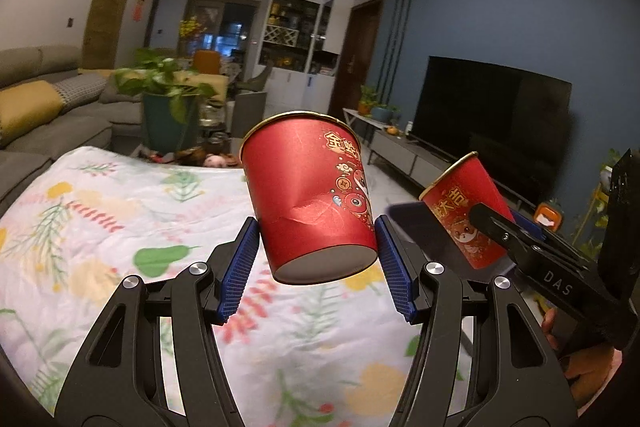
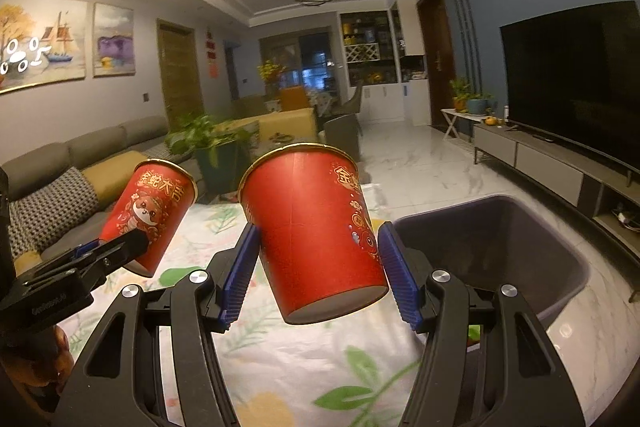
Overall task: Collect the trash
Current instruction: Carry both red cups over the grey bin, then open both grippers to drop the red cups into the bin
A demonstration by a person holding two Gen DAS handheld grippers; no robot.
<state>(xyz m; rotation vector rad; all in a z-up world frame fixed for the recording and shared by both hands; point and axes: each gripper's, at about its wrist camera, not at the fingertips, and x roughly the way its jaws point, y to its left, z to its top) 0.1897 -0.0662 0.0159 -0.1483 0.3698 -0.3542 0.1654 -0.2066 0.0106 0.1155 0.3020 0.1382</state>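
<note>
- Holding one red paper cup with a gold rim [image 1: 310,195] in the left gripper [image 1: 318,255], the person keeps it in the air above the floral-print cloth [image 1: 120,227]; the blue ribbed pads [image 1: 240,267] are clamped on the cup's lower wall, near its base.
- The right gripper [image 2: 320,259] is likewise closed on a second red paper cup with a gold rim [image 2: 312,223], gripped low on its body and tilted, mouth up and away from the camera.
- A dark grey plastic bin [image 2: 560,247] stands on the marble floor just to the right of the right-hand cup, its mouth open; what lies inside is too dim to tell.
- Handling, as I judge it: both cups look light, thin-walled and easily crushed. The left cup already shows a crease [image 1: 308,213] where the pads press, so squeeze no harder.
- Best hold is low, by the stiffer base ring, as now; the glossy print may be a little slippery.
- Releasing should be simple: carry each cup over the bin mouth and spread the jaws.
</note>
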